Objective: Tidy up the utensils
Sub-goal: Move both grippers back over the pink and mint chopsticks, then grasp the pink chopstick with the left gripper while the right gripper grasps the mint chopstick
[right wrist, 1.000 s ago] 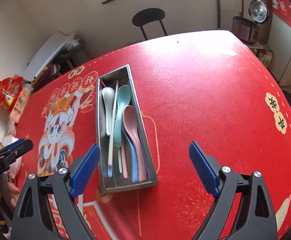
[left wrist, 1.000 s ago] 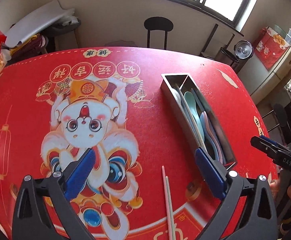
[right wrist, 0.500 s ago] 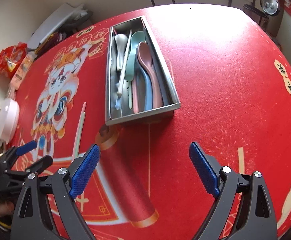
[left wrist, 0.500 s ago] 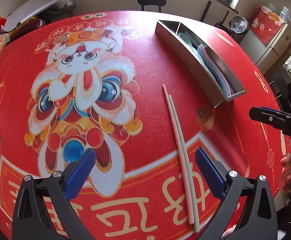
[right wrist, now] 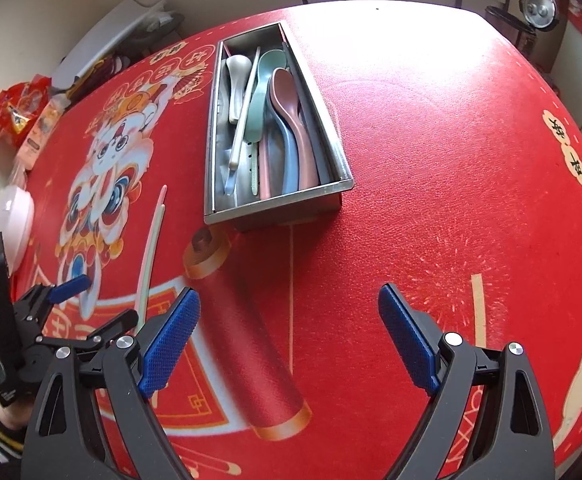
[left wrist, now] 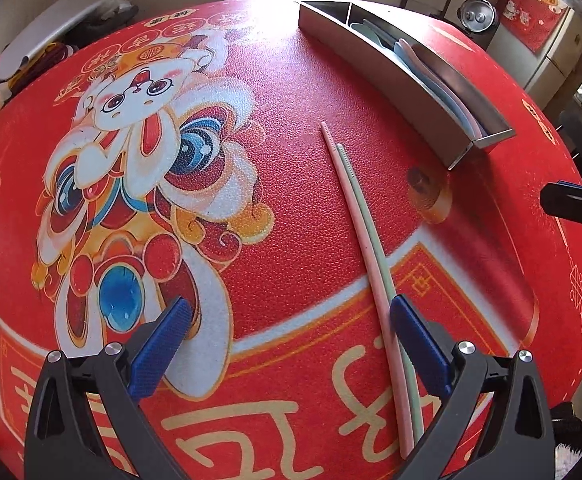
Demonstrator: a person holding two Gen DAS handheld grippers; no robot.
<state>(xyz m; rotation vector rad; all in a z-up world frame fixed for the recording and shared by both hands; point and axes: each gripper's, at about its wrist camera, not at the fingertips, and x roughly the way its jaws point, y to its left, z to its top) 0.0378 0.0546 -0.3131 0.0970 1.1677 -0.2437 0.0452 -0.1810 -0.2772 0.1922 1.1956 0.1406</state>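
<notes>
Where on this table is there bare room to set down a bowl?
Best is the wide bare stretch of red tablecloth right of the metal tray. The strip between tray and chopsticks is narrow; the left gripper crowds the chopsticks' near end.

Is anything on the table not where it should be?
Yes. Two chopsticks, one pink and one green, lie loose on the red tablecloth beside the metal utensil tray, while the spoons are already inside it. The left gripper is open over them.
</notes>
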